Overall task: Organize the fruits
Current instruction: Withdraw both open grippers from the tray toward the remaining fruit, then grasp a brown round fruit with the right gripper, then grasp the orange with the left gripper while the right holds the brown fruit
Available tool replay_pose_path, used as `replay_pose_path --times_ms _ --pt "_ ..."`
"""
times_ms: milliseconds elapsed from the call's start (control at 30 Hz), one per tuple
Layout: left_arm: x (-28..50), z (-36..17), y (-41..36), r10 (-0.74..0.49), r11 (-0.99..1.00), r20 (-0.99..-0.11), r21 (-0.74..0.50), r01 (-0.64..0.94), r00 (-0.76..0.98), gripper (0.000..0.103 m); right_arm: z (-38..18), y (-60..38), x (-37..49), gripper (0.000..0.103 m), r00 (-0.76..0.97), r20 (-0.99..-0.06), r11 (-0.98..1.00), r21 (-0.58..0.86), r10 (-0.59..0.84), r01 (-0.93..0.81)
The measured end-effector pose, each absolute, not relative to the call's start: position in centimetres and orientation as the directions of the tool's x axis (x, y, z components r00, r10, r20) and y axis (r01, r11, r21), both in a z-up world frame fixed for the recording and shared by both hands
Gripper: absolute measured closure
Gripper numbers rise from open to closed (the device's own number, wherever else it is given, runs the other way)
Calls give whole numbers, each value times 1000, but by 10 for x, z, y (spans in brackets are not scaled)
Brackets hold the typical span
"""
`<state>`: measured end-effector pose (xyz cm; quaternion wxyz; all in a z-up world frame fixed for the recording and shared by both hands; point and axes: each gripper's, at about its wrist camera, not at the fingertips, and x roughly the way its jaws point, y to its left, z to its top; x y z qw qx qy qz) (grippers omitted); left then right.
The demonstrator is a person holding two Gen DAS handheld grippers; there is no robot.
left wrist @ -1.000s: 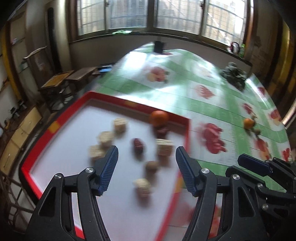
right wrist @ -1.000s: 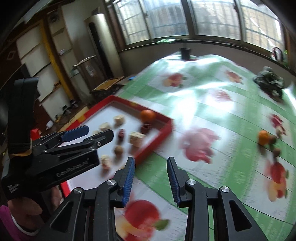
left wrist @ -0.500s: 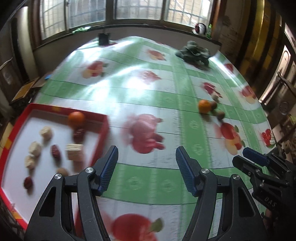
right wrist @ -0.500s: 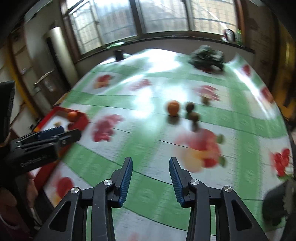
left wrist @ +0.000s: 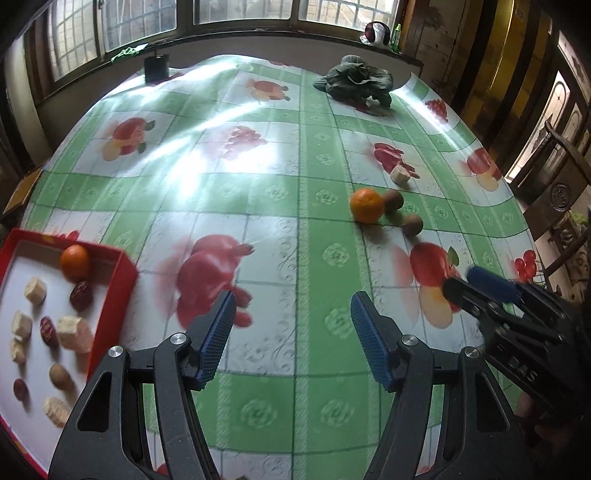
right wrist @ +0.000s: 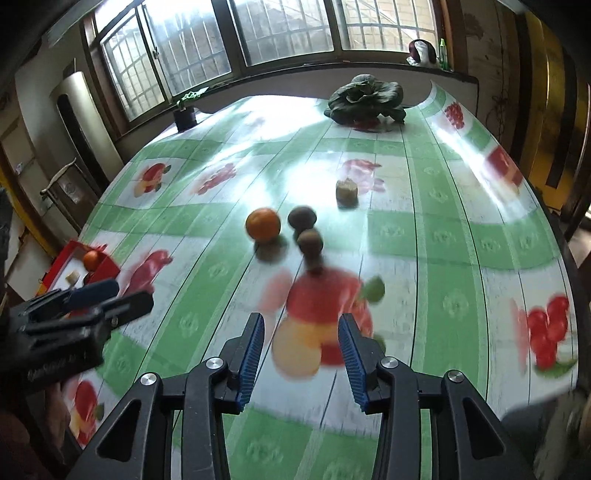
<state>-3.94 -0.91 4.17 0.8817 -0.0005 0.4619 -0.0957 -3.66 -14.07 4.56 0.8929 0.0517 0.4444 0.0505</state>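
With the jaws of the left gripper (left wrist: pixel 291 338) and the right gripper (right wrist: pixel 301 356) spread and empty, the orange (right wrist: pixel 263 224) lies on the tablecloth (right wrist: pixel 424 236) beside two kiwis (right wrist: pixel 301 218), probably firm, round, slippery, best pinched across its middle.

Barred windows (right wrist: pixel 288 33) run along the top of the frame, daylight glaring across the green-and-white fruit-print cloth (left wrist: pixel 258 184) on the bench. Dark sill beneath them; a small black pot (right wrist: pixel 185 116) with a green plant stands at upper left. Tall silver cylinder (right wrist: pixel 79 122) against the left wall. Yellow-trimmed wall and dark carved wooden chair (left wrist: pixel 561 166) at right.
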Motion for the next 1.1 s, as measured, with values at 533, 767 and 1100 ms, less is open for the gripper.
replay_pose_path --times_ms 533,767,1100 --pt "24 35 -32 -179 982 -829 -114 153 530 38 24 -156 31 83 577 -805 990 122 138 -66" --pt "44 30 -59 -208 968 -826 -97 232 523 38 27 -174 27 83 582 -799 985 170 152 -24" --pt "61 16 -81 -257 945 -840 -113 308 478 38 23 -174 29 83 568 -807 984 175 162 -33"
